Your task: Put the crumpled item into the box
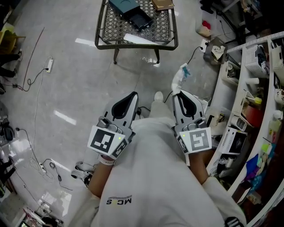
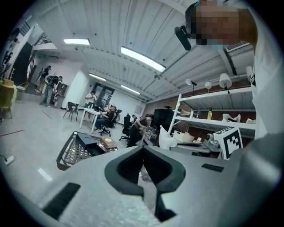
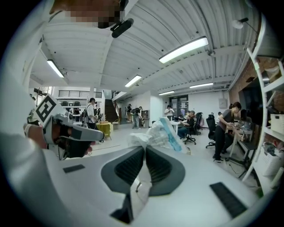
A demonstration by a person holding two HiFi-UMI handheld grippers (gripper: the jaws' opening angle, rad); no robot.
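A crumpled white wrapper with a blue streak [image 1: 181,76] sticks out past the tips of my right gripper [image 1: 176,94], which is shut on it. In the right gripper view the wrapper [image 3: 156,134] bulges just beyond the closed jaws [image 3: 145,147]. My left gripper [image 1: 134,94] is held close to my body, shut and with nothing in it [image 2: 143,149]. A wire-mesh table [image 1: 106,42] stands ahead on the floor. On it lie a dark open box [image 1: 125,5], a black case [image 1: 140,19] and a brown carton [image 1: 162,4]. The left gripper view shows the same table [image 2: 71,153] and dark box [image 2: 88,141].
A white shelving unit [image 1: 242,95] packed with clutter runs down the right side. Cables and a power strip [image 1: 49,65] lie on the shiny floor at left. A white sheet [image 1: 143,39] rests on the table's near edge. My shoe [image 1: 158,95] shows between the grippers.
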